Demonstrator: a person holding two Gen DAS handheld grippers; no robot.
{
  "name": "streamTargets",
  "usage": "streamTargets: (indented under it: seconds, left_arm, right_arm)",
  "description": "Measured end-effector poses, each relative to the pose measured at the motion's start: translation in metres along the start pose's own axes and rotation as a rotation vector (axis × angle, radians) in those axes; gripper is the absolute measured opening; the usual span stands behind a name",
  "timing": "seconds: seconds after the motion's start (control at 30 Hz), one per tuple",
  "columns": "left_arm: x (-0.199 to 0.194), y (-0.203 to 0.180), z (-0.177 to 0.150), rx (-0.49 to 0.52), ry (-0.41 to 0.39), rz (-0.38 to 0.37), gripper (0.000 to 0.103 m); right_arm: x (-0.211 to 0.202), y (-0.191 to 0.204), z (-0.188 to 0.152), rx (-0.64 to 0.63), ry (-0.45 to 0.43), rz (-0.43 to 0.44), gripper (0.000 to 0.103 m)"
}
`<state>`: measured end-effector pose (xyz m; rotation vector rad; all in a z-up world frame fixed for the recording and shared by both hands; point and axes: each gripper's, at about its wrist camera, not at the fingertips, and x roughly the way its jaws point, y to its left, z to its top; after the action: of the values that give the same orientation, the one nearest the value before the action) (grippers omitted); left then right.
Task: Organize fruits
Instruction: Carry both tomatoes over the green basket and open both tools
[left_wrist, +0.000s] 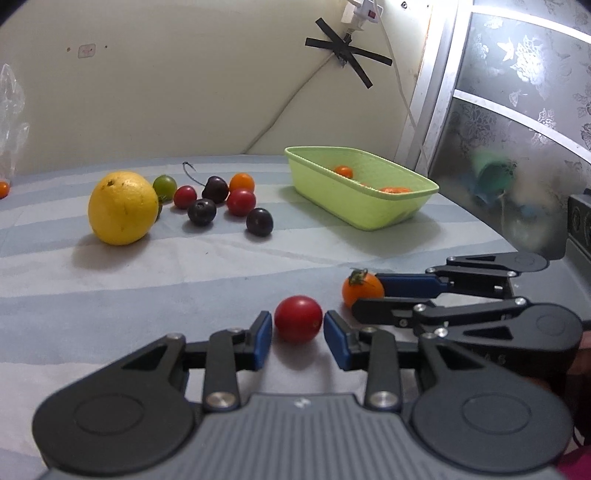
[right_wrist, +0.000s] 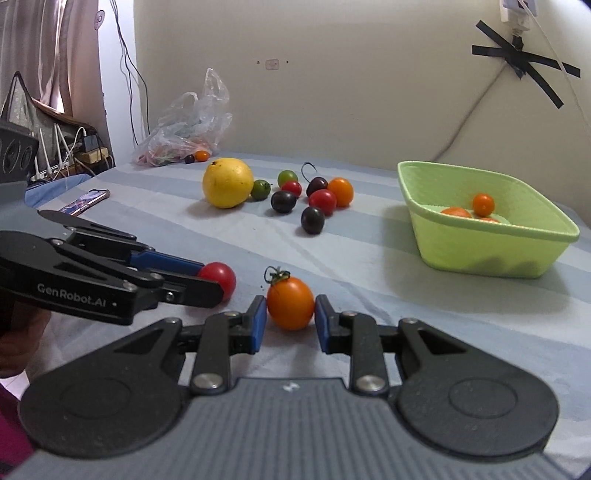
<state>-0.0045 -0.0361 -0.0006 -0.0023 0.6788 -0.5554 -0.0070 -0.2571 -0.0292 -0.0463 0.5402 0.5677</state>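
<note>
Left gripper (left_wrist: 298, 326): jaws narrow, straddling a red cherry tomato (left_wrist: 298, 324) that sits on the striped cloth (left_wrist: 184, 266). A thin gap shows at each blue pad, so the pads are not pressing and nothing is gripped.

Right gripper (right_wrist: 290, 318): same posture around an orange cherry tomato (right_wrist: 290, 308) with its green calyx on. The left pad looks about touching, with a sliver of gap at the right pad. I can't tell if it's actually clamped. That tomato also rests on the cloth.

Landmark is the green basket (right_wrist: 436, 206), far right of the cloth, by the wall:
- In the basket: three orange tomatoes (right_wrist: 483, 204).
- The two straddled tomatoes are well apart from the basket, nearer the cameras and to its left. They sit just beside each other, red one further from the basket.
- Loose cluster to the basket's left, along the far part of the cloth: big yellow citrus (right_wrist: 228, 182) furthest out, then two green tomatoes (right_wrist: 287, 177), red, orange and dark fruits (right_wrist: 313, 220) closer in.
- Clear plastic bag (right_wrist: 188, 122) with more fruit sits beyond the citrus, at the wall.
- Phone (right_wrist: 85, 202) lies far left of the basket, at the cloth's edge.
</note>
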Motion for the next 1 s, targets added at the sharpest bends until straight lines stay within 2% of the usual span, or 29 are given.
streamTargets:
  seconds: [0.03,0.1,0.17,0.23,0.37,0.5,0.6,0.7,0.87,1.0]
  left_arm:
    - [0.001,-0.002,0.002,0.008,0.0,0.002,0.04]
    - [0.003,-0.004,0.004,0.02,-0.002,0.012,0.042]
    - [0.009,-0.003,0.006,0.01,0.019,0.005,0.04]
    - [0.013,-0.004,0.005,0.004,0.021,0.003,0.031]
    - [0.014,-0.004,0.012,-0.003,0.024,-0.013,0.03]
    - [0.02,-0.002,0.044,-0.024,-0.02,-0.064,0.03]
    - [0.036,-0.007,0.086,-0.016,-0.084,-0.119,0.03]
    - [0.066,-0.02,0.122,0.025,-0.116,-0.129,0.031]
    - [0.132,-0.032,0.157,0.012,-0.054,-0.144,0.031]
    - [0.165,-0.037,0.16,-0.006,-0.014,-0.132,0.031]
  right_arm:
    - [-0.001,0.001,-0.001,-0.002,-0.003,0.0,0.031]
    - [-0.001,0.001,-0.002,-0.006,-0.004,0.005,0.031]
    - [0.0,0.0,-0.003,-0.005,-0.006,0.012,0.031]
    - [0.002,-0.001,-0.003,-0.001,-0.003,0.022,0.031]
    - [-0.001,-0.004,-0.004,0.017,-0.019,0.035,0.03]
    - [-0.012,-0.013,0.001,0.051,-0.107,0.001,0.03]
    - [-0.018,-0.032,0.012,0.088,-0.201,-0.062,0.03]
    - [-0.014,-0.058,0.025,0.13,-0.258,-0.165,0.031]
    - [0.011,-0.104,0.044,0.167,-0.229,-0.308,0.031]
    - [0.031,-0.126,0.047,0.171,-0.181,-0.38,0.031]
